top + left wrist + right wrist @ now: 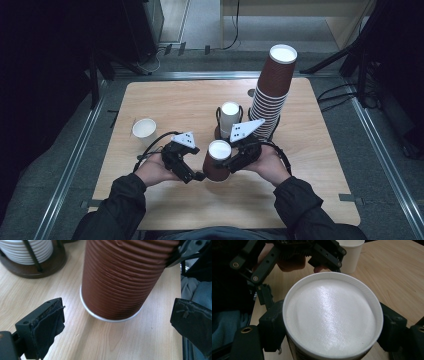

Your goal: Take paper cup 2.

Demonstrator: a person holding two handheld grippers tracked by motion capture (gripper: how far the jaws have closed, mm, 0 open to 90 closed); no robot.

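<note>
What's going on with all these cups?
A person works two hand-held claws at a table. The right claw grips an upside-down brown cup standing on the wood. The left claw is open beside it, not touching. A tall brown stack and a white stack stand behind; a white cup stands left.

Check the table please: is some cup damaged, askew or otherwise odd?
The brown ribbed paper cup that the right gripper holds upside down on the table has small dents high on its wall. The tall brown cup stack leans slightly. Nothing is spilled.
</note>
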